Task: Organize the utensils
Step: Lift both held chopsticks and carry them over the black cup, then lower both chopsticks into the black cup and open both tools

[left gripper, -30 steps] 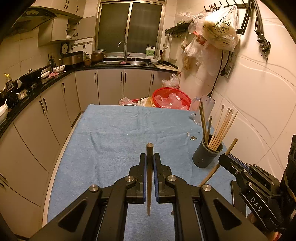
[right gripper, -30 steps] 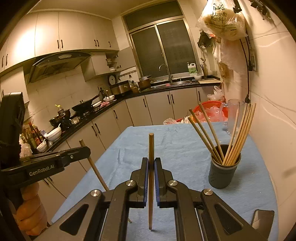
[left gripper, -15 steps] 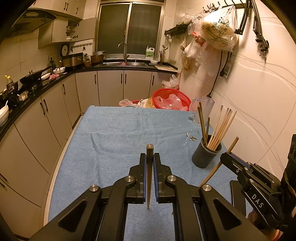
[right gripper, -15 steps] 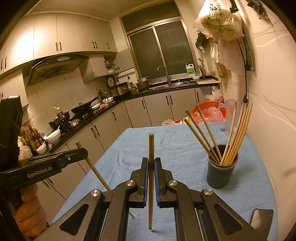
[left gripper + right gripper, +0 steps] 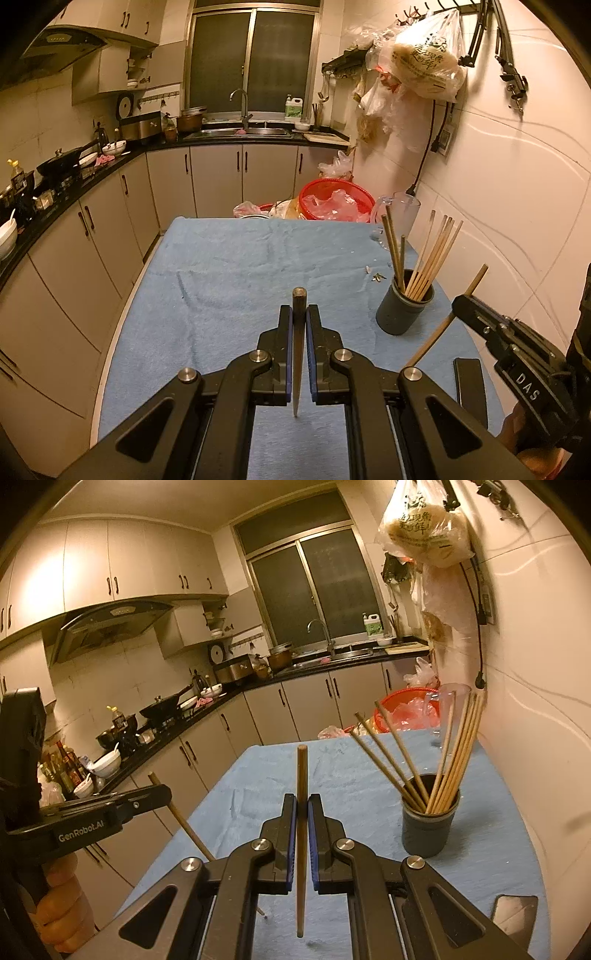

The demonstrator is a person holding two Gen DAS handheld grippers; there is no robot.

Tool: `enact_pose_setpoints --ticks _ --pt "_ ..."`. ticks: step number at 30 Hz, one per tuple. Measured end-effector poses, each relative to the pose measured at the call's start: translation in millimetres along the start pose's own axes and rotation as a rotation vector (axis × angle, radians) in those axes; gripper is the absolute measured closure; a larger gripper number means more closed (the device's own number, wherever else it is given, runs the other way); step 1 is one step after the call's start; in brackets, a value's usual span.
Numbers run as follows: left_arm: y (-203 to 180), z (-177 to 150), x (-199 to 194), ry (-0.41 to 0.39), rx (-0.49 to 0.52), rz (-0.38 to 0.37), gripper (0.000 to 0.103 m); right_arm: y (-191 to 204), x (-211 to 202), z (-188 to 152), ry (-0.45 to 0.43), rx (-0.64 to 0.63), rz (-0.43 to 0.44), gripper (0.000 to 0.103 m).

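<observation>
My left gripper (image 5: 298, 314) is shut on a wooden chopstick (image 5: 297, 350) held upright above the blue cloth (image 5: 236, 280). My right gripper (image 5: 302, 805) is shut on another wooden chopstick (image 5: 301, 834), also upright. A dark grey holder cup (image 5: 404, 308) with several chopsticks stands on the cloth at the right; it also shows in the right wrist view (image 5: 430, 827). The right gripper appears in the left wrist view (image 5: 517, 362) just right of the cup, its chopstick (image 5: 443, 325) slanted. The left gripper appears in the right wrist view (image 5: 110, 812) at the left.
A red basket (image 5: 334, 199) with plastic bags and a glass jug (image 5: 400, 212) stand at the table's far end. A black flat object (image 5: 471, 384) lies on the cloth near the right edge. The tiled wall runs close along the right. Cabinets line the left.
Both grippers have risen and pulled back a little, so the holder cup sits lower and slightly farther in both views. Each gripper still holds its chopstick.
</observation>
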State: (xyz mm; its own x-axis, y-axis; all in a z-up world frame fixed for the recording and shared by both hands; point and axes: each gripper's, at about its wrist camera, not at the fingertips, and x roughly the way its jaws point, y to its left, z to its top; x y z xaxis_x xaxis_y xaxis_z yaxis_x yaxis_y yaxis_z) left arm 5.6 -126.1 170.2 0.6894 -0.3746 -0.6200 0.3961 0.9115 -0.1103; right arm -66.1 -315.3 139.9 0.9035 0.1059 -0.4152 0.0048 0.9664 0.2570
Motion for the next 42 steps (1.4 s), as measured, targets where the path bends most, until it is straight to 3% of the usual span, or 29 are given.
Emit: enact_pose_setpoints --ticks 5,14,23,30,42 --pt "-18 15 -1 0.006 0.016 -0.045 0.096 -23 -17 17 -0.034 0.043 -0.021 0.096" --pt "-62 55 -3 -0.018 0.043 -0.134 0.096 -78 -54 62 -0.141 0.101 -0.134 0.096" --pt "-116 110 -4 -0.099 0.078 -0.186 0.096 -103 -58 114 -0.227 0.092 -0.205 0.096" --pt "-140 131 34 -0.099 0.075 -0.202 0.096 -123 -29 137 -0.221 0.086 -0.236 0.096" --pt "-143 110 122 0.038 0.066 -0.175 0.096 -156 44 108 -0.079 0.109 -0.232 0.096"
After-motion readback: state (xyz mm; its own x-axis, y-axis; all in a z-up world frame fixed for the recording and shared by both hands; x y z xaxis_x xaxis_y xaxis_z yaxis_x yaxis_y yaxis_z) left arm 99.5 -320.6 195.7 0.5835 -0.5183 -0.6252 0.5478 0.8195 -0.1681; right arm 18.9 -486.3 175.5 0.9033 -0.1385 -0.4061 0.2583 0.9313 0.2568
